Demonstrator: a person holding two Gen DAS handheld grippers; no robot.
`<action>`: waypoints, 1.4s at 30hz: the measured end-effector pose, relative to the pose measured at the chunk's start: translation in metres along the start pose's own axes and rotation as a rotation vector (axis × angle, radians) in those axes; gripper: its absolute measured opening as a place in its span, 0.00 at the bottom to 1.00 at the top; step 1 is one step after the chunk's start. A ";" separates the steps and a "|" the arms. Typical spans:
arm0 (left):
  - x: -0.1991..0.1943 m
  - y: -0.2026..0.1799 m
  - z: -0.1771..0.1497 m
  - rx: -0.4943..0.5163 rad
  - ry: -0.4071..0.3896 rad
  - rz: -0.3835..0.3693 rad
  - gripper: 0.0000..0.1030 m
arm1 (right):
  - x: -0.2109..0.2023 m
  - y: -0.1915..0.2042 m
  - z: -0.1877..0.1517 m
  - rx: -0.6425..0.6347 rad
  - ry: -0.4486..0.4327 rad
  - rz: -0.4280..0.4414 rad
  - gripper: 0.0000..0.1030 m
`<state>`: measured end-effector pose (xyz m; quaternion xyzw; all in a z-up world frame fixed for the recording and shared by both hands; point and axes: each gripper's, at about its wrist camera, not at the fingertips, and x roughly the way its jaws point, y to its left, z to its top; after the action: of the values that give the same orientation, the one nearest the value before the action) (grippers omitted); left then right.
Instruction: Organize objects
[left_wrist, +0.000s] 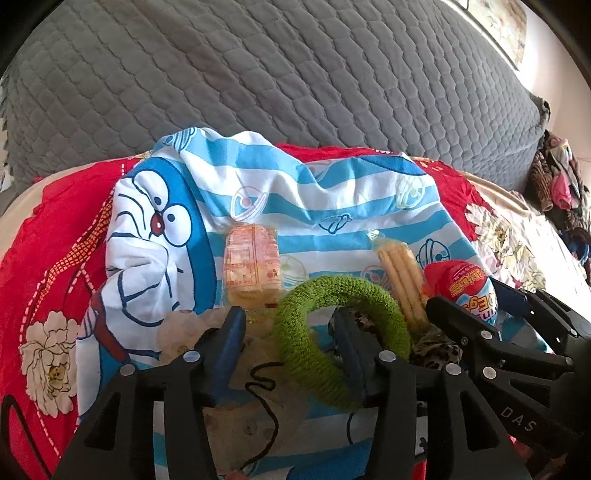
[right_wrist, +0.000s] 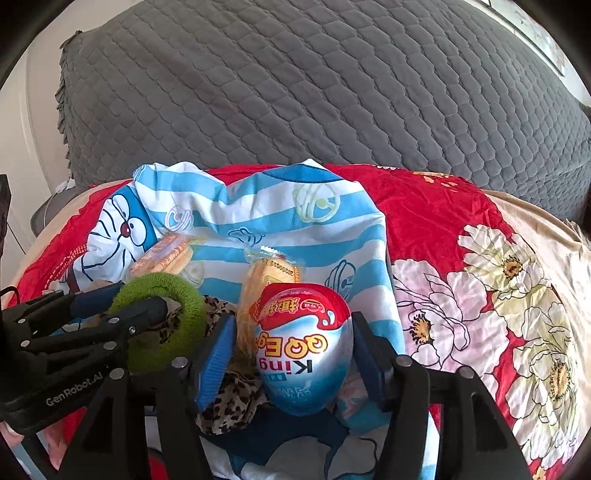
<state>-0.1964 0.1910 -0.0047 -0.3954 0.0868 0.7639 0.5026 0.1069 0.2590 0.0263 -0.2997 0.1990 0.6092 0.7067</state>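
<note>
We hold both grippers low over a bed, above a blue-and-white striped cartoon cloth (left_wrist: 280, 192) spread on a red floral bedspread (right_wrist: 443, 229).

Our left gripper (left_wrist: 288, 325) is spread, and the green knitted ring (left_wrist: 343, 332) lies flat on the cloth right at it: one finger stands inside the ring's hole, the other outside its left rim, so the rim passes between the jaws. We see no pad pressing on the yarn, so we judge the ring to be loose, not pinched.

Our right gripper (right_wrist: 295, 354) is also spread, with the red-and-blue toy egg (right_wrist: 301, 343) between its fingers. The egg's long axis runs along the line the gripper points, its red end away from us. A narrow gap shows on the left side; on the right we cannot tell whether the pad touches.

Just beyond the egg lies a packet of biscuit sticks (left_wrist: 400, 280), and further left a wrapped cracker pack (left_wrist: 253, 262). Leopard-print fabric (right_wrist: 229, 391) sits under the ring and egg.

Each hand is nearest its own object, so we would expect either a withdrawal straight back or a closing pinch.
</note>
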 end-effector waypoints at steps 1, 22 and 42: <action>0.000 0.000 0.000 -0.001 0.000 0.000 0.51 | 0.000 0.000 0.000 -0.001 0.001 -0.001 0.61; -0.008 0.006 -0.005 -0.006 0.001 -0.007 0.68 | -0.009 0.003 0.003 -0.007 -0.014 -0.006 0.69; -0.022 0.014 -0.007 0.004 -0.005 0.015 0.73 | -0.021 0.004 0.003 -0.027 -0.030 -0.021 0.69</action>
<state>-0.2001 0.1654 0.0016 -0.3918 0.0897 0.7685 0.4979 0.0994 0.2457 0.0415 -0.3019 0.1769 0.6089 0.7119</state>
